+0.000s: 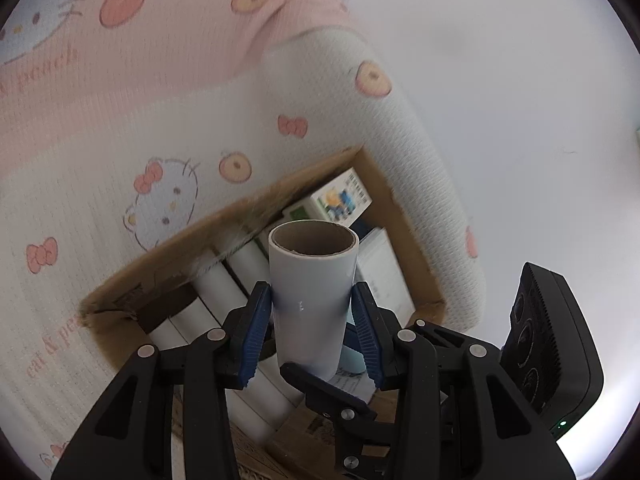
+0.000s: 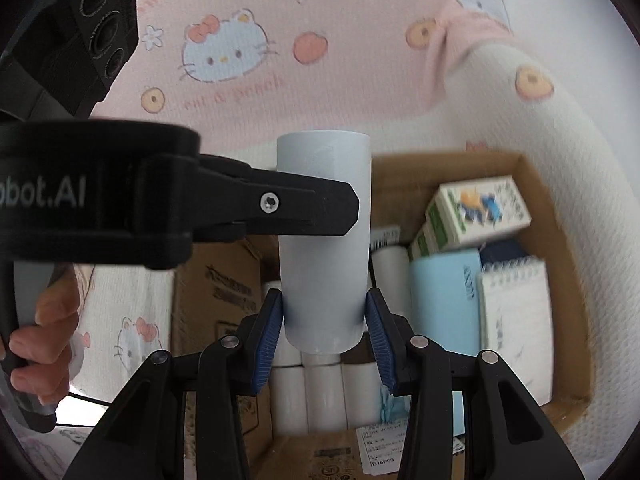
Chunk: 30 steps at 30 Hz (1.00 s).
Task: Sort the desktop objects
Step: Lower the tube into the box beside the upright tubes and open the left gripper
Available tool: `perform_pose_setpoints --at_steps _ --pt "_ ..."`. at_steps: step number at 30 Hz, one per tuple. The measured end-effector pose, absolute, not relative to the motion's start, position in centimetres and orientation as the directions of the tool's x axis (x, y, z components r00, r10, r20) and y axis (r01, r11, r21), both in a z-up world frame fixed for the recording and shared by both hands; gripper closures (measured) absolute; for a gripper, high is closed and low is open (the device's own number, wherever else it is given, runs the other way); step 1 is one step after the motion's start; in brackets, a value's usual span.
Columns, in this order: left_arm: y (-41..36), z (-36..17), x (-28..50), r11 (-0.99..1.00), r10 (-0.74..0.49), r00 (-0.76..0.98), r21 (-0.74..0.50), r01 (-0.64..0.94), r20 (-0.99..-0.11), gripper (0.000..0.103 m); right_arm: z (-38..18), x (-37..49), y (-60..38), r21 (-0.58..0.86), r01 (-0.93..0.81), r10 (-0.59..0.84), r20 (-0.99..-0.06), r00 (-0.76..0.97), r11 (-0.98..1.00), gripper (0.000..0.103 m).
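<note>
A white roll with a cardboard core (image 1: 312,280) is held above an open cardboard box (image 1: 404,216). My left gripper (image 1: 313,312) is shut on the roll's middle. The same roll (image 2: 324,240) shows upright in the right wrist view, where my right gripper (image 2: 325,320) is shut on its lower end. The left gripper's black finger (image 2: 280,208) crosses in front of the roll from the left. The box (image 2: 560,240) holds several white rolls (image 2: 324,392), a light blue pack (image 2: 444,300), a spiral notepad (image 2: 516,320) and small printed cartons (image 2: 476,212).
A pink and white Hello Kitty blanket (image 1: 160,80) lies behind and around the box. A person's hand (image 2: 44,340) holds the left gripper's handle at the left. A second cardboard box (image 2: 216,292) stands to the left of the rolls. A white wall (image 1: 520,80) is at the right.
</note>
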State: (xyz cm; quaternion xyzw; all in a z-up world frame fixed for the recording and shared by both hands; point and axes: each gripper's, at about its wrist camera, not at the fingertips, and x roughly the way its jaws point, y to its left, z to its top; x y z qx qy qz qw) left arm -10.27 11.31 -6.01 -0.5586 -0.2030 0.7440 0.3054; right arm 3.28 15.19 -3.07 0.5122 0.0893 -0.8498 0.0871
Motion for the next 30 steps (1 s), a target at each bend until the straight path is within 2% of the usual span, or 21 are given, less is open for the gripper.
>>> perform_pose_setpoints --at_steps 6,15,21,27,30 --pt "11.6 -8.1 -10.4 -0.771 0.636 -0.125 -0.618 -0.155 -0.761 0.058 -5.2 2.5 16.0 -0.008 0.223 -0.082 -0.917 -0.39 -0.975 0.063" --pt "12.9 -10.3 -10.6 -0.777 0.629 -0.039 -0.627 -0.063 -0.776 0.059 -7.0 2.2 17.5 0.029 0.162 -0.077 -0.951 -0.298 -0.986 0.063" --pt "14.1 -11.2 -10.9 -0.801 0.597 -0.034 -0.593 -0.078 -0.802 0.059 -8.0 1.8 18.7 0.068 0.102 -0.094 -0.956 -0.276 -0.992 0.064" --pt "13.8 -11.7 -11.5 -0.789 0.614 -0.018 -0.614 -0.018 -0.789 0.063 -9.3 0.2 20.1 0.089 0.043 -0.097 -0.963 -0.25 -0.995 0.064" --pt "13.6 -10.7 -11.6 -0.829 0.559 -0.071 -0.555 -0.067 -0.826 0.063 -10.0 -0.7 20.5 0.073 0.02 -0.076 -0.969 -0.234 -0.997 0.064"
